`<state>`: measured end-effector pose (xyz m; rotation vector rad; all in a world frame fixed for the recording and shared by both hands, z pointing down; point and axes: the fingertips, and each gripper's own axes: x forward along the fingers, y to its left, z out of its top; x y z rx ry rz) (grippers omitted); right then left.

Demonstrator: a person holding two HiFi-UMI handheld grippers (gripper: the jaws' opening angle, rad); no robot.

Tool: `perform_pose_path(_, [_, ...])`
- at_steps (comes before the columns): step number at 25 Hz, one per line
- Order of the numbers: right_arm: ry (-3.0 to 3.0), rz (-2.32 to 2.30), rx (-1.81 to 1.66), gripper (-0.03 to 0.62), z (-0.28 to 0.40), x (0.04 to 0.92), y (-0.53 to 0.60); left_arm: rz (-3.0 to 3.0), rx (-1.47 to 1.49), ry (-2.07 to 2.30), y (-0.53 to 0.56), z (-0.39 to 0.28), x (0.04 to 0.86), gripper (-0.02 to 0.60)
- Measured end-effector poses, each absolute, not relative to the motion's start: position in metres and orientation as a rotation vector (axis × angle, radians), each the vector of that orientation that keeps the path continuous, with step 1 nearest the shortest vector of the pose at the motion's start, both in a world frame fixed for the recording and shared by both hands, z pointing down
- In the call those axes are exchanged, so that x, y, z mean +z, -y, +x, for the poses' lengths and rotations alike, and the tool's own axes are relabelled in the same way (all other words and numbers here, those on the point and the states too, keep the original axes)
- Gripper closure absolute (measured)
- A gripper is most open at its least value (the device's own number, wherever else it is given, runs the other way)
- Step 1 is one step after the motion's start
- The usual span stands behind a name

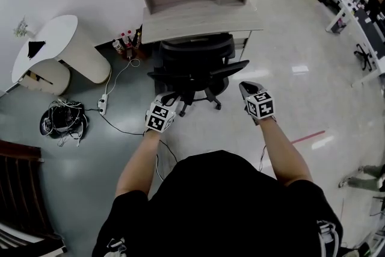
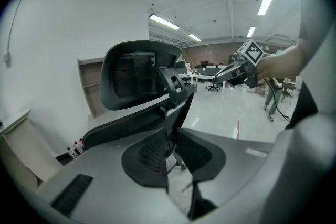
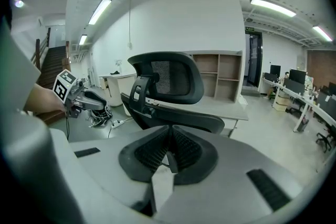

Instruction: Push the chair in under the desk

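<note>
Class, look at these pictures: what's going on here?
A person stands behind a black office chair, a gripper in each hand. The left gripper and right gripper both have jaws shut, empty, and point at the chair's back, seemingly just short of it. The chair faces the desk, close up to its front edge.

No words, numbers or brand names can be read anywhere. The only printed marks are black-and-white square code patterns, not letters, on the left marker cube (image 1: pixel 160 117) behind the jaws of the left gripper (image 1: pixel 173 97) and on the right marker cube (image 1: pixel 260 105) behind those of the right gripper (image 1: pixel 246 87). Far ahead and to the right of the right claw, a small green sign (image 3: pixel 251 20) sits above a doorway (image 3: pixel 252 63), too small to read. Labels on the bottles (image 1: pixel 125 41), ahead-left of the left claw, are illegible.
</note>
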<state>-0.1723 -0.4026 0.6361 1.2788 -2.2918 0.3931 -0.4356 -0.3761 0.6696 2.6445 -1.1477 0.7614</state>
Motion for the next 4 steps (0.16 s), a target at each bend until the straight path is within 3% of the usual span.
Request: perform_pose_path(4, [2.303,1.282,0.390,0.589,-0.1673,0.6358,0.4059,2.639,0.729,1.179,0.3788,-0.4307,0.6674,0.522])
